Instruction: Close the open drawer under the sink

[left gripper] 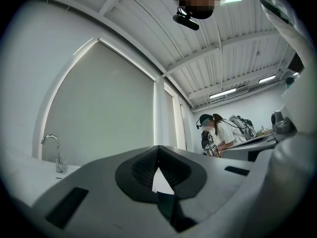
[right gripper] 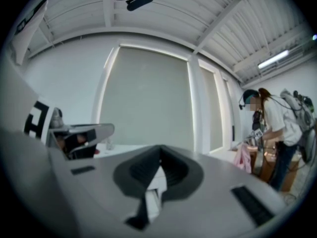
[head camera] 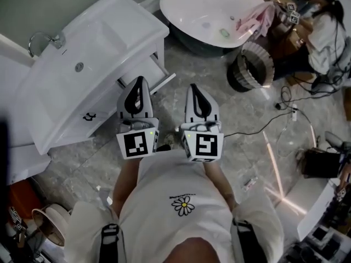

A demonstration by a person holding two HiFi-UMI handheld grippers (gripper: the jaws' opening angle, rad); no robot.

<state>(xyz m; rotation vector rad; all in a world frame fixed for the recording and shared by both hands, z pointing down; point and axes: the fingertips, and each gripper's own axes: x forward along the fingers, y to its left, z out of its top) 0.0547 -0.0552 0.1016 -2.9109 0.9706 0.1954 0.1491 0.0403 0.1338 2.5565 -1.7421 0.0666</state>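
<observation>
Head view: two closed claws [head camera: 140, 81] [head camera: 196, 87], one open drawer [head camera: 157, 73].

Fixtures and tools, counted
Two grippers, left gripper [head camera: 141, 81] and right gripper [head camera: 196, 87]; ahead of their fingers [head camera: 136, 96]: one sink [head camera: 66, 86], one drawer [head camera: 159, 70], one bathtub [head camera: 192, 10].

The flat white drawer [head camera: 156, 74] stands pulled out from under the long white rectangular sink [head camera: 112, 34], its front jutting past the sink's rim over the grey marbled floor [head camera: 219, 86]. The sink has a chrome tap [head camera: 43, 40] and a round drain [head camera: 79, 67].
</observation>
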